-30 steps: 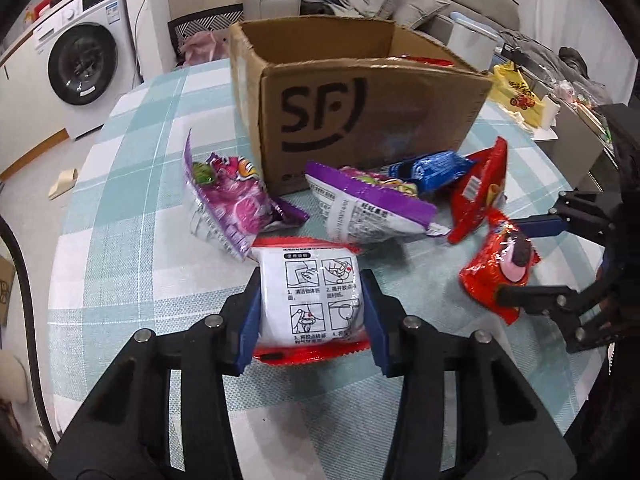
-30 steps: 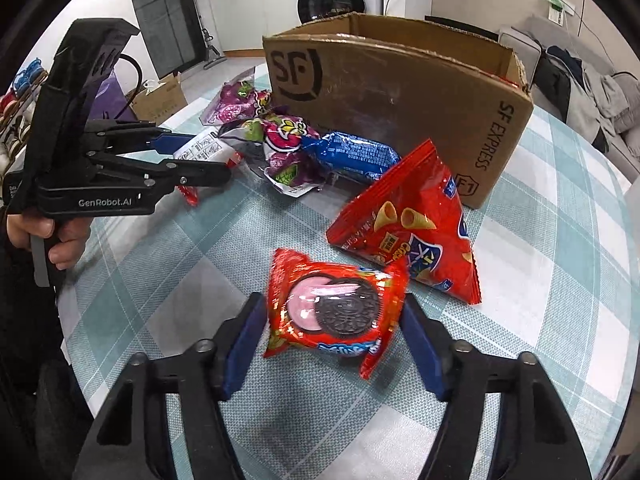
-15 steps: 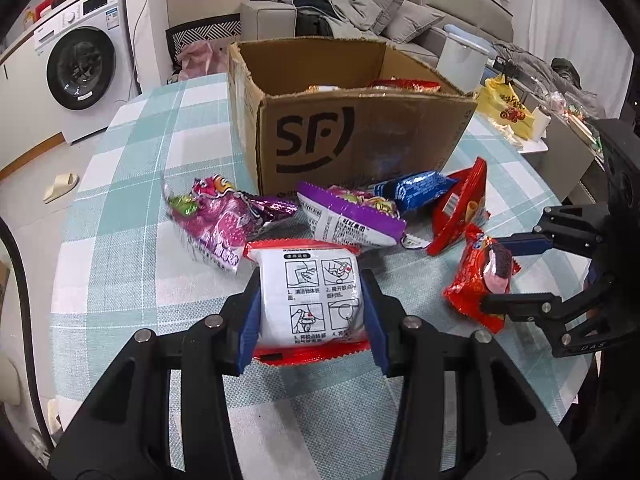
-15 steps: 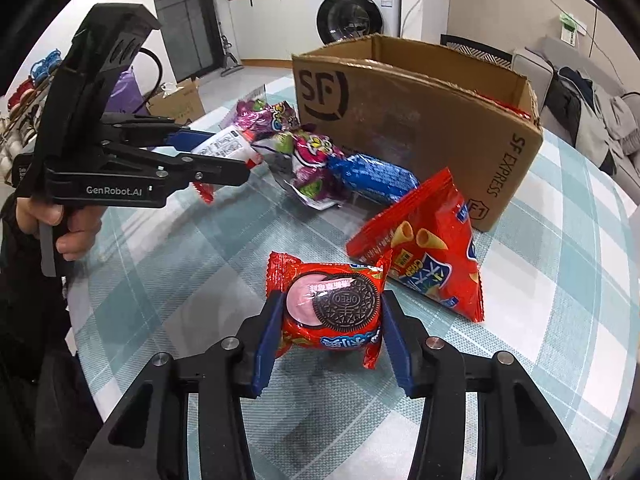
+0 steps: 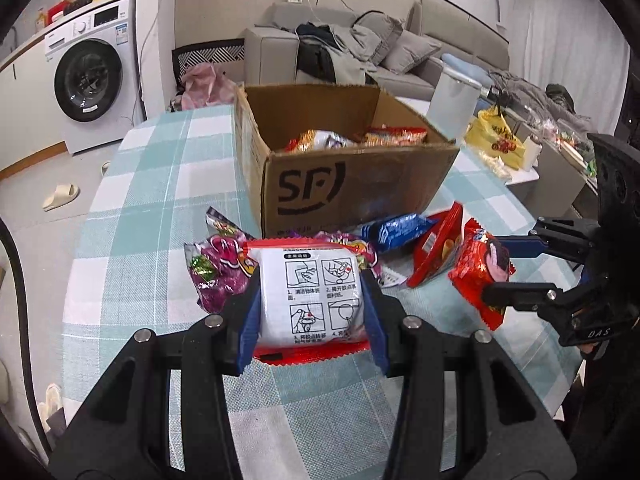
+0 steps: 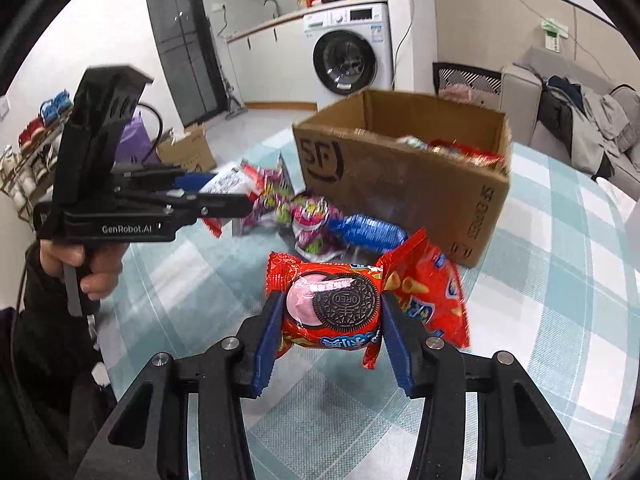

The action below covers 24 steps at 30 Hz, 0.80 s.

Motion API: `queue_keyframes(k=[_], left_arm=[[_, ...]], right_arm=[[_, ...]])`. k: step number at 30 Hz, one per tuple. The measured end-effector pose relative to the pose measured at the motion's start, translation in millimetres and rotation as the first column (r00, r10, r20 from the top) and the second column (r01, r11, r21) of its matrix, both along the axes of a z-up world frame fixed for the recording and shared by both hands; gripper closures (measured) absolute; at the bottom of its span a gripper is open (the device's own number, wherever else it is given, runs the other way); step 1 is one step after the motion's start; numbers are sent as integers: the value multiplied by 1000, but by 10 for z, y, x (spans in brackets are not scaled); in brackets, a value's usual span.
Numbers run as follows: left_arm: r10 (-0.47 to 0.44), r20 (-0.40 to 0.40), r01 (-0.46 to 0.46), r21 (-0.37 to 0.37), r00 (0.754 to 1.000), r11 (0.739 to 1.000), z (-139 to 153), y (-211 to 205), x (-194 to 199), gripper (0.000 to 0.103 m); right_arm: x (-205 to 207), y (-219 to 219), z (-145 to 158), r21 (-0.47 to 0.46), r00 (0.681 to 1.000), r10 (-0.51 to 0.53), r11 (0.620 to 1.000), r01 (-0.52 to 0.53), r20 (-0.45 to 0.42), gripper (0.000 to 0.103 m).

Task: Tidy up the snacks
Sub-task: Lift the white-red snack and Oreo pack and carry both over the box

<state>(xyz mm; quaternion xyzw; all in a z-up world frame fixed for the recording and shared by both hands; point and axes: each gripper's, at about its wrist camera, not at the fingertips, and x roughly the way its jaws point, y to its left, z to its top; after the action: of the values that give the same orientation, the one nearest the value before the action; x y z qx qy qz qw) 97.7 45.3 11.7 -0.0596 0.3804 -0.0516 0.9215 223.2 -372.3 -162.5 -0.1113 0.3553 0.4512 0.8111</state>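
My left gripper [image 5: 312,312] is shut on a white-and-red packet [image 5: 311,292] with printed instruction pictures, held above the table. My right gripper [image 6: 332,328] is shut on a red Oreo packet [image 6: 332,308], also lifted; it also shows at the right of the left wrist view [image 5: 480,268]. The open SF cardboard box [image 5: 352,188] stands ahead with several snack packets inside. In front of it lie purple candy bags [image 5: 220,268], a blue packet [image 5: 396,230] and a red chips bag [image 6: 432,300].
The table has a teal checked cloth [image 5: 160,184]. A white bin [image 5: 452,108] and a yellow bag [image 5: 496,140] stand right of the box. A washing machine [image 5: 92,76] and sofa [image 5: 360,48] are behind. The left gripper's body [image 6: 120,204] shows at left of the right wrist view.
Both grippers have risen from the table with their packets. The right gripper closed on the Oreo packet during the earlier frames. The box interior now shows.
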Motion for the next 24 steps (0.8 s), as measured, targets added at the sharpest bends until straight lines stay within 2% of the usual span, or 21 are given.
queue_keyframes(k=[11,24], left_arm=[[41,85,-38,-28,996,999,260,23,-102,61],[68,137,-66,-20,988,998,477,-20,-22,61]], right_arm=[[79,-143,198,94,994,-106,990,104,23,55],[259,-347,502,191,969,-245,953,236,26,55]])
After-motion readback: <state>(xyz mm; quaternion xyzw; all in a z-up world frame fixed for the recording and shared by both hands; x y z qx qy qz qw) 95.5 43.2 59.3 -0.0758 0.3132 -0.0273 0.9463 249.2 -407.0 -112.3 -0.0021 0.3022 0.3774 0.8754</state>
